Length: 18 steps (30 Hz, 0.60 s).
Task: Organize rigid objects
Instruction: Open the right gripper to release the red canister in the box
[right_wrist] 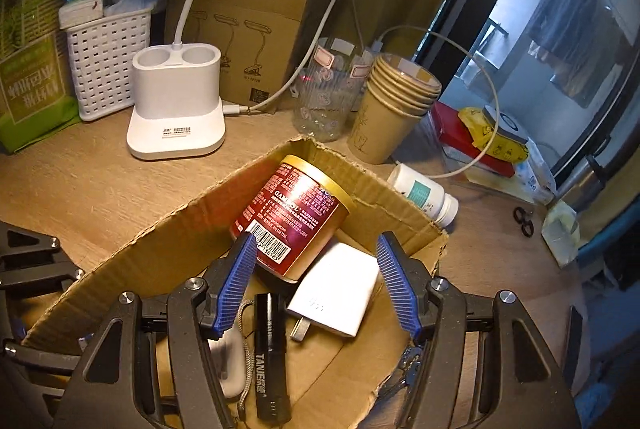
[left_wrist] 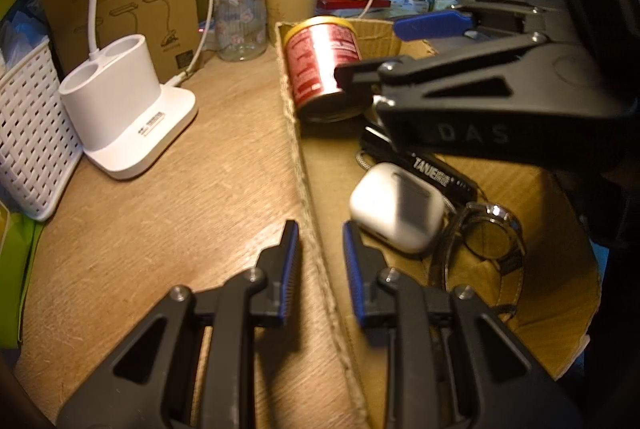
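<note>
Item: my right tongs [right_wrist: 316, 281], blue pads apart, nothing clamped, hanging over the cardboard box [right_wrist: 132, 249] above the red tin [right_wrist: 296, 217] and the white plug adapter [right_wrist: 336, 297].

Item: my left tongs [left_wrist: 320, 269], drawn nearly together, empty, astride the box wall.

Contents: black torch [right_wrist: 270, 357], earbud case [left_wrist: 396, 209], watch [left_wrist: 490, 233].

Outside: white bottle [right_wrist: 424, 195].

Risk: the tilted tin may roll onto the adapter if nudged; the left pads may snag the wall.
</note>
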Available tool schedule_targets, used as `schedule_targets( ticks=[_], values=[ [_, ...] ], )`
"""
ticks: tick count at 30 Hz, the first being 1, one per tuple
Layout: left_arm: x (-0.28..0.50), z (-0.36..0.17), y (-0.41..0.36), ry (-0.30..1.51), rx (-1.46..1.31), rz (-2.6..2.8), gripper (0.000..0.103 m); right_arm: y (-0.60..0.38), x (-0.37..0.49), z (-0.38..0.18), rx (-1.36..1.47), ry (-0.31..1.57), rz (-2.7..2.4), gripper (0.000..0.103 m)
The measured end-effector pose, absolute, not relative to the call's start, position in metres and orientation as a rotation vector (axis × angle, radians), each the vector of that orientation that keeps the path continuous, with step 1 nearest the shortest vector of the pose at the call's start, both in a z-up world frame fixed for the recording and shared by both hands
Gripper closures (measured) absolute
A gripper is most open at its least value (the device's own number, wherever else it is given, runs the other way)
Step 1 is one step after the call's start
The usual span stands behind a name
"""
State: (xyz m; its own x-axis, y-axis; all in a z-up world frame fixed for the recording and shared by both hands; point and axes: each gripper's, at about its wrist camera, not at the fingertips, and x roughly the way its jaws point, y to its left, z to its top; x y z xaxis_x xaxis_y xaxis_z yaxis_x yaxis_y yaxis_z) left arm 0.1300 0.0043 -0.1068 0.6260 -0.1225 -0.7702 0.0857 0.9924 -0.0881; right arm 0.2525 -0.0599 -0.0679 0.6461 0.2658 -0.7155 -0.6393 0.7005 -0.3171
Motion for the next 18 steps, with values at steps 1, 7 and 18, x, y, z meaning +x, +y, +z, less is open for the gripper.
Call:
schedule_targets(
  ticks=[1, 7, 18],
  values=[
    [0.130, -0.107, 0.004, 0.887, -0.045, -0.120, 0.079, -0.060, 0.253, -0.068, -0.600, 0.686, 0.550, 0.038],
    [0.130, -0.107, 0.004, 0.887, -0.045, -0.119, 0.079, -0.061, 0.252, -0.069, -0.615, 0.678, 0.548, 0.038],
    [0.130, -0.107, 0.004, 0.887, -0.045, -0.120, 0.079, -0.058, 0.241, -0.074, -0.660, 0.670, 0.581, 0.038]
  ],
)
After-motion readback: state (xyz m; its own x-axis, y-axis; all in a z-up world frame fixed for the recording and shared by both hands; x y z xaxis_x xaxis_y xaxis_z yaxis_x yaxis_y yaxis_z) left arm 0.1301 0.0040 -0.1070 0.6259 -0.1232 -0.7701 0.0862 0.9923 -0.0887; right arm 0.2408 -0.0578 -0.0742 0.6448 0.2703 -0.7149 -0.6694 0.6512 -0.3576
